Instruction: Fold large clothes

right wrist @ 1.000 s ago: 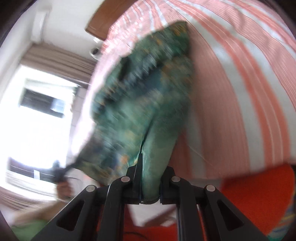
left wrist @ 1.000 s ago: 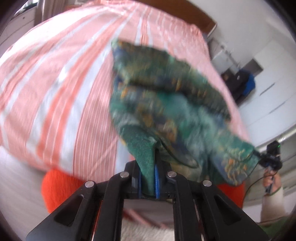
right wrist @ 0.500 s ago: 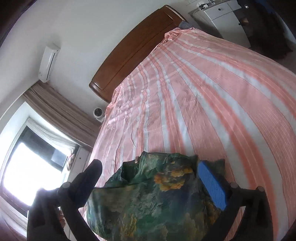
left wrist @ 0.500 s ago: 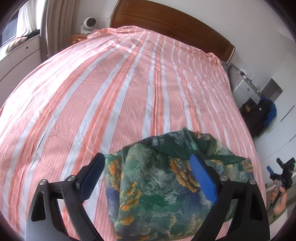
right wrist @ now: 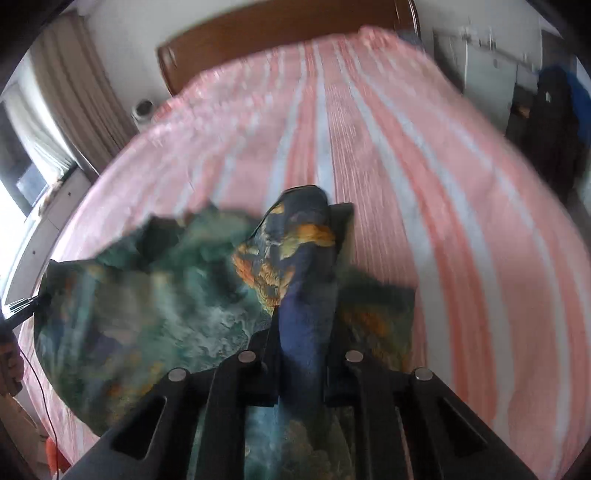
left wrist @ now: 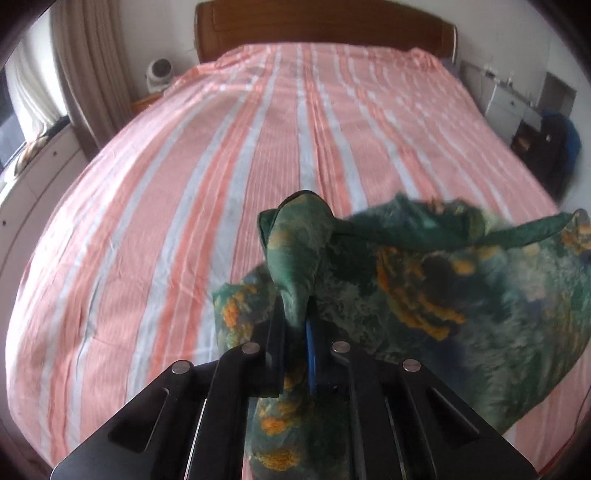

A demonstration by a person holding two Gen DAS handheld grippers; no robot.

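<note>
- The green floral garment (left wrist: 424, 280) hangs bunched between my two tools, over the near end of the bed (left wrist: 258, 147).
- My left tool (left wrist: 299, 332) is closed narrow on a fold of that cloth, which rises ahead of its tips and spreads off to its right.
- My right tool (right wrist: 303, 325) pinches another fold, dark blue and orange; the rest billows to its left.
- Beyond both tools the pink-and-white striped bed runs to a wooden headboard (left wrist: 321, 26).
- Far left of the tools hang curtains (left wrist: 88, 74).
</note>
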